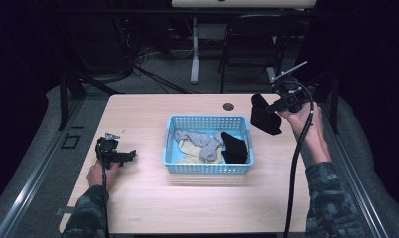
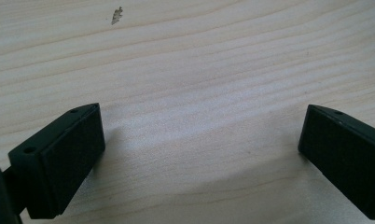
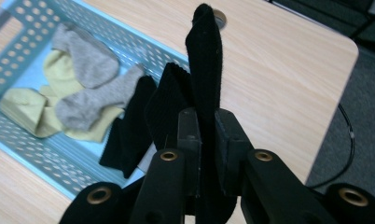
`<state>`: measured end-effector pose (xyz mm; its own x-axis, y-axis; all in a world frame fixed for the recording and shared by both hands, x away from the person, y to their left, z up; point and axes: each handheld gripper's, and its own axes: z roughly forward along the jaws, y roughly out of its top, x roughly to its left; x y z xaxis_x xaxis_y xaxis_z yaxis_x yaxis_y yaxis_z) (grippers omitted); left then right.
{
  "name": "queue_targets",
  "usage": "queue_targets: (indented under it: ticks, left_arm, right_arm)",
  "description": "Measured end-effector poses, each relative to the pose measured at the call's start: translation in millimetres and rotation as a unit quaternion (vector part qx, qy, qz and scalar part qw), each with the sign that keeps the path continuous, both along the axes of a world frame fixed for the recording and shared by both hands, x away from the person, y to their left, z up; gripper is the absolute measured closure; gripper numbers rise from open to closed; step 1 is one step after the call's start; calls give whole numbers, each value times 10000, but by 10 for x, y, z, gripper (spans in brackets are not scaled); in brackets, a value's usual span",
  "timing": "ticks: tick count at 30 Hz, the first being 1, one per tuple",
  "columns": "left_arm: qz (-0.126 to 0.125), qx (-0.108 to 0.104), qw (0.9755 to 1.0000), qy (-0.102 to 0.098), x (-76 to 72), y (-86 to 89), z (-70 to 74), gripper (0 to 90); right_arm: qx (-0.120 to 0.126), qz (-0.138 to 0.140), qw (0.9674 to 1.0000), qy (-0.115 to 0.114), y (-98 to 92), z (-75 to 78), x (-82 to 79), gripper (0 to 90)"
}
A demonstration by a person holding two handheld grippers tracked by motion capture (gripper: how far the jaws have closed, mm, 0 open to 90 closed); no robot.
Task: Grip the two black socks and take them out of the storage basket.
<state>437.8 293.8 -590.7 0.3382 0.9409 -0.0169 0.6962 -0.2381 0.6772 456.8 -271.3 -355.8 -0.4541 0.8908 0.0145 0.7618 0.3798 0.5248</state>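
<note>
The right gripper (image 3: 206, 140) pinches a black sock (image 3: 204, 60), lifted beside the blue basket (image 1: 207, 168), apparently to sort it out. Grey socks (image 1: 197, 140), yellowish ones (image 1: 187, 148) and another black sock (image 1: 234, 148) lie inside. The left gripper (image 1: 119, 154) rests on the table (image 1: 138, 198), jaws spread wide, holding nothing.

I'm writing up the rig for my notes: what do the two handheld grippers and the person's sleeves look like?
Both the left gripper and the right gripper are black, with blocky two-jaw ends. The right gripper's linkage carries brass-coloured rivets. A black cable trails from each. The sleeves are dark with a camouflage-like pattern.
</note>
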Motion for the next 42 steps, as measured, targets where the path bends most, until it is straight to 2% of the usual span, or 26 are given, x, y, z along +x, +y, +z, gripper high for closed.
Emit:
queue_targets:
  ticks: [2,7,15,20,21,22,23,24,27,31,35,37,42]
  left_arm:
    - [0,0,10000,0,0,0,0,3]
    - [0,0,10000,-1,0,0,0,3]
    - [-2,3,10000,-1,0,0,0,3]
    - [1,0,10000,-1,0,0,0,3]
    - [-2,2,10000,1,0,0,0,3]
    - [0,0,10000,-1,0,0,0,3]
    - [0,0,10000,-1,0,0,0,3]
    - [-1,1,10000,-1,0,0,0,3]
    - [1,0,10000,-1,0,0,0,3]
    - [0,1,10000,0,0,0,0,3]
    - [0,1,10000,-1,0,0,0,3]
    - [-2,1,10000,0,0,0,0,3]
    - [-2,2,10000,-1,0,0,0,3]
  right_arm:
    - [-41,-138,9999,18,-82,-44,-9,819]
    - [-120,-382,9989,256,-268,-218,-2,819]
    - [17,-639,9949,782,-480,-655,75,818]
    - [134,-675,9911,1139,-511,-932,117,818]
    - [208,-747,9904,1148,-508,-1002,119,817]
    - [232,-728,9886,1297,-522,-1121,134,816]
    - [232,-728,9886,1297,-522,-1121,134,816]
    - [235,-782,9873,1362,-518,-1210,139,814]
    - [245,-788,9856,1473,-525,-1329,148,810]
    - [228,-872,9841,1529,-538,-1413,150,788]
    - [216,-927,9838,1520,-563,-1429,135,665]
    - [207,-944,9844,1472,-573,-1400,119,561]
    - [217,-907,9881,1220,-551,-1243,68,337]
